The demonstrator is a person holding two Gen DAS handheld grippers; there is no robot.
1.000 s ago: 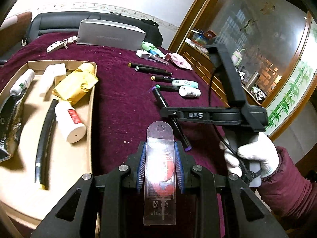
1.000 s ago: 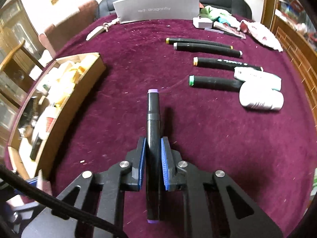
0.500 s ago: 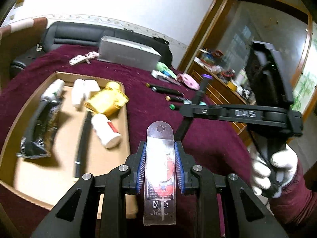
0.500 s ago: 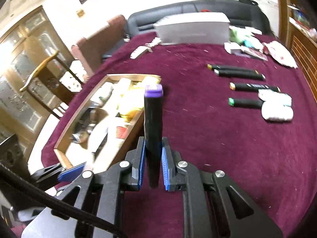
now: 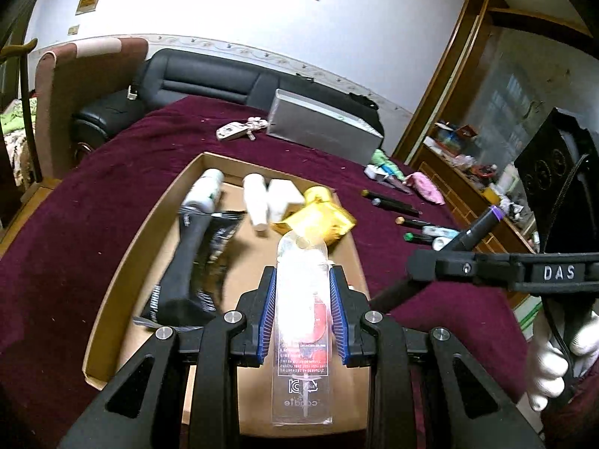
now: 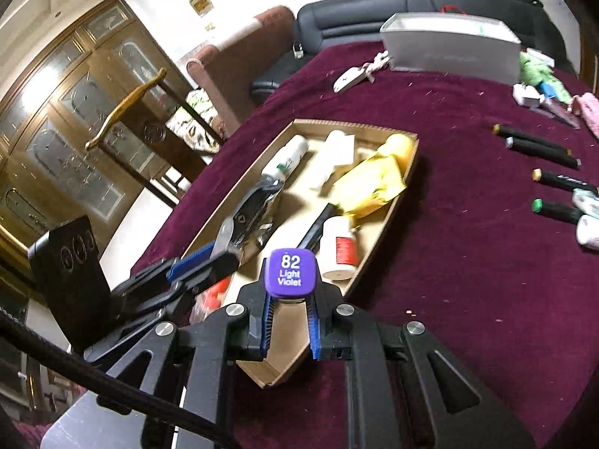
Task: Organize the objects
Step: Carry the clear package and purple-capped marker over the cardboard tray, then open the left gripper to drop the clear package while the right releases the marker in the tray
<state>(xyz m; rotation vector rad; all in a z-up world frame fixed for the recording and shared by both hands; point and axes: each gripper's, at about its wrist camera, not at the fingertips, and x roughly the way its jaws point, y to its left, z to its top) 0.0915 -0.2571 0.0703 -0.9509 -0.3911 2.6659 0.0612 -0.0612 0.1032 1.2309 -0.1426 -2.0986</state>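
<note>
My left gripper [image 5: 302,314] is shut on a clear flat packet [image 5: 301,336] with red print, held above the near end of the cardboard tray [image 5: 123,273]. My right gripper [image 6: 290,321] is shut on a black marker with a violet cap [image 6: 291,271] marked "82 Light Violet", tipped up so its cap faces the camera, above the tray's near corner [image 6: 269,378]. In the left wrist view the right gripper [image 5: 423,265] and its marker [image 5: 475,230] hang at the right. The left gripper [image 6: 202,262] shows at the left of the right wrist view.
The tray holds a white bottle [image 6: 338,247], a gold pouch [image 6: 370,183], a white tube [image 6: 284,161], a black foil pack [image 6: 254,209] and a black stick. Several markers [image 6: 539,147] and small white tubes [image 6: 586,230] lie on the maroon cloth at right. A silver box [image 6: 449,46] stands at the back.
My right gripper has lifted the violet marker off the cloth, tipped it upright and carried it left over the tray. My left gripper has moved with the packet over the tray's near end.
</note>
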